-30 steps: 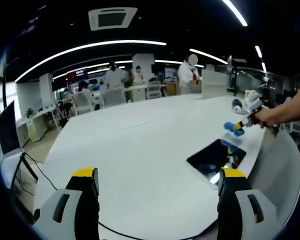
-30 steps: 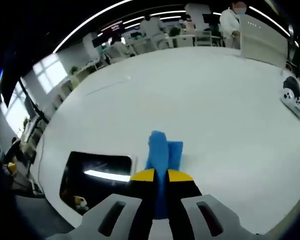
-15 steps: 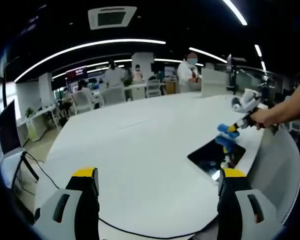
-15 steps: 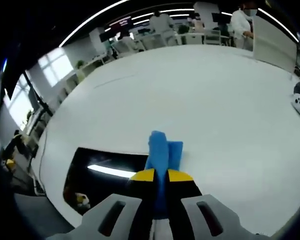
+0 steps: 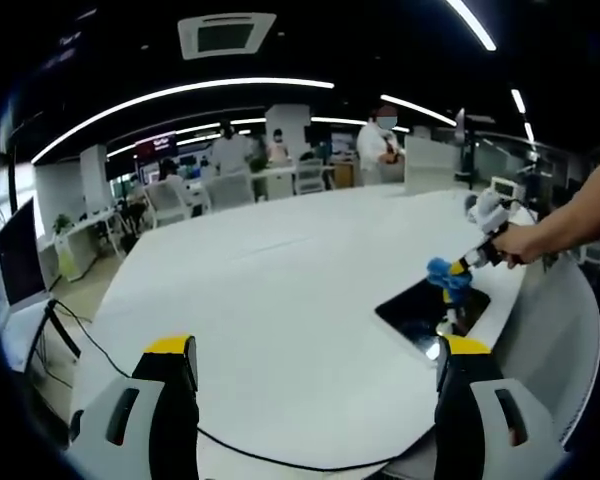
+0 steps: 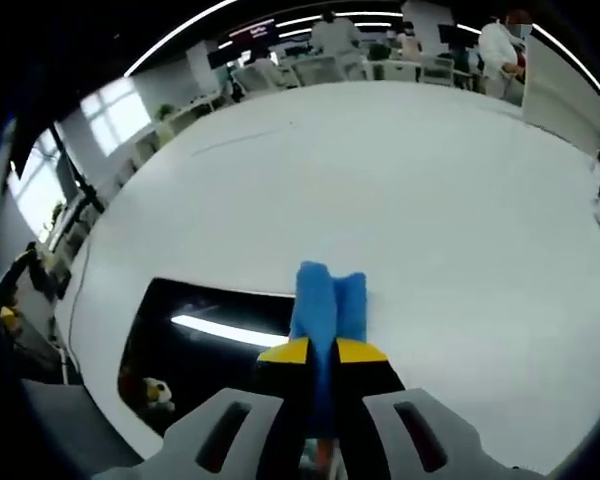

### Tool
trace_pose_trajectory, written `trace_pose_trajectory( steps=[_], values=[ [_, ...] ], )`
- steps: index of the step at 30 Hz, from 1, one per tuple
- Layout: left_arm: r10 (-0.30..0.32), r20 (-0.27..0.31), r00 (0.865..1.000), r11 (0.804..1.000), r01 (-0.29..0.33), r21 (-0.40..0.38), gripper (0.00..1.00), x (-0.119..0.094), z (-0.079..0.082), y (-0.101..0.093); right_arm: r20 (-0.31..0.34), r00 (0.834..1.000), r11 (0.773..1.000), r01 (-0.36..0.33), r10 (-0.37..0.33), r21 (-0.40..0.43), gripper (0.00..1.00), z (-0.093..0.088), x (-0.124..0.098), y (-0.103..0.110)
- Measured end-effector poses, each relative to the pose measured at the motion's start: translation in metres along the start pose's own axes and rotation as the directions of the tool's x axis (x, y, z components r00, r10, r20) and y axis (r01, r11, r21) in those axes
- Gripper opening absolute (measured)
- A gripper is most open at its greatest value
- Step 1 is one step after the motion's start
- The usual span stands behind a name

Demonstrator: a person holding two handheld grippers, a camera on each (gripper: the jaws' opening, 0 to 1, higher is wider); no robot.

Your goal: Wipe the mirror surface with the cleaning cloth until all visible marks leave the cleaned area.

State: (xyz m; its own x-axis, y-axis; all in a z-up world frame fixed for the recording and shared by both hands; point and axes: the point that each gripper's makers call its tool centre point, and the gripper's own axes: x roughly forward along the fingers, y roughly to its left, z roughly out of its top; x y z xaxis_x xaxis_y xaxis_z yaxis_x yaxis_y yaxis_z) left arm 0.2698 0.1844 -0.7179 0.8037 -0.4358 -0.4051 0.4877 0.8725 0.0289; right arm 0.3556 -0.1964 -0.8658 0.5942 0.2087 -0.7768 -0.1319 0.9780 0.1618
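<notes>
1. The right gripper [image 6: 322, 350] clamps a folded blue cleaning cloth [image 6: 327, 300] at the edge of a dark rectangular mirror [image 6: 195, 345].
2. The mirror lies flat on a white table [image 6: 380, 190].
3. The left gripper [image 5: 315, 350], jaws wide apart, holds nothing.

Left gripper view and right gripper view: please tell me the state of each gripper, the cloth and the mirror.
Left gripper: open, jaws wide apart, holding nothing.
Right gripper: shut on the blue cloth.
Blue cloth: folded, pinched between the jaws, at the mirror's edge.
Mirror: lying flat on the white table, reflecting a ceiling light.
</notes>
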Motion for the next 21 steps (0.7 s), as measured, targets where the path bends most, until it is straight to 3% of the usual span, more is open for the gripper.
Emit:
trace_pose_trajectory(
  steps=[11, 21],
  values=[
    [0.015, -0.002, 1.0, 1.0, -0.015, -0.005, 1.0, -0.004, -0.003, 0.005, -0.021, 1.0, 1.0, -0.019, 0.02, 0.014, 0.01, 0.001, 0.007, 0.023],
    [0.011, 0.0, 1.0, 1.0, -0.011, -0.001, 1.0, -0.003, -0.001, 0.008, -0.035, 0.995, 0.996, -0.09, 0.089, -0.028, 0.01, 0.002, 0.019, 0.074]
  ],
)
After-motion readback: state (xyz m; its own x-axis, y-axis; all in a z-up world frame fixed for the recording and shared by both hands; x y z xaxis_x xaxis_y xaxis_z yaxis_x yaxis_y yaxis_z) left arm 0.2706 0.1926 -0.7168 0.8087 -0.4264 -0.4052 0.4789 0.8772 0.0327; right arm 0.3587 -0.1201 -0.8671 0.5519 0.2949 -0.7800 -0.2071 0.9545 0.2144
